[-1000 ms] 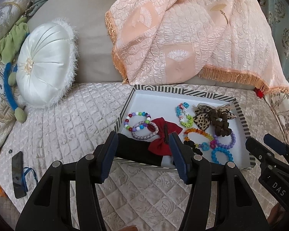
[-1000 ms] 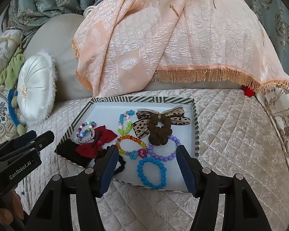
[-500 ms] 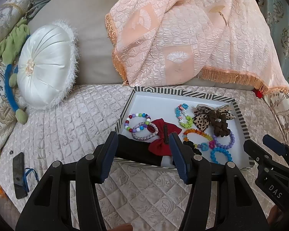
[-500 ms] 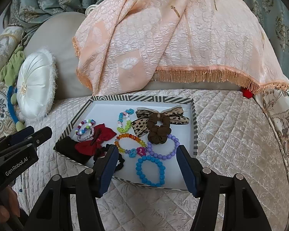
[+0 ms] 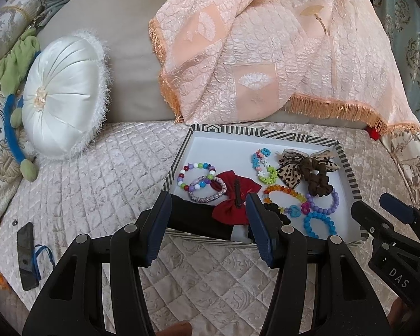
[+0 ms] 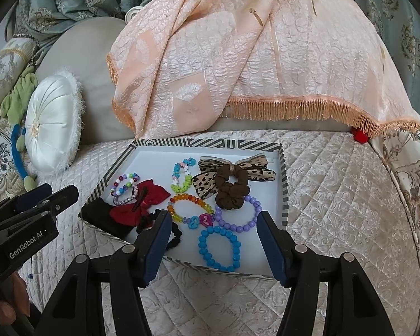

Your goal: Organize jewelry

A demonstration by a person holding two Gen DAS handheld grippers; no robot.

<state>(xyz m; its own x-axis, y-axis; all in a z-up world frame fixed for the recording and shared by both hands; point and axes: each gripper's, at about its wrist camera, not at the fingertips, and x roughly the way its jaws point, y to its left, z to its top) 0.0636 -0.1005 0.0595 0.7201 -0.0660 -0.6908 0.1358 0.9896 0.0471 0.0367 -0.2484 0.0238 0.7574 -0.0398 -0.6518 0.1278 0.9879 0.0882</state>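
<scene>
Both jaws stand open and empty above the near rim of the striped, white-floored cardboard tray [image 6: 284,179], where the light, slippery blue plastic bead bracelet [image 6: 219,247] lies between the right gripper [image 6: 211,242] jaws, best pinched across one side.

Left gripper [image 5: 208,210]: fills the lower centre of the left wrist view, angled downward, jaws apart, nothing between the blue pads.
Left gripper in the other view: black body with white lettering at the lower left edge of the right wrist view [image 6: 46,196], tips pointing toward upper right.
Right gripper [image 6: 214,232]: fills the lower centre of the right wrist view, tilted downward, jaws standing apart, pads pressing on nothing.
Right gripper in the other view: at the right edge of the left wrist view [image 5: 378,210], tips pointing toward upper left.
Hand [image 6: 2,305]: partly seen at the lower left corner of the right wrist view, under the left gripper's body.
</scene>
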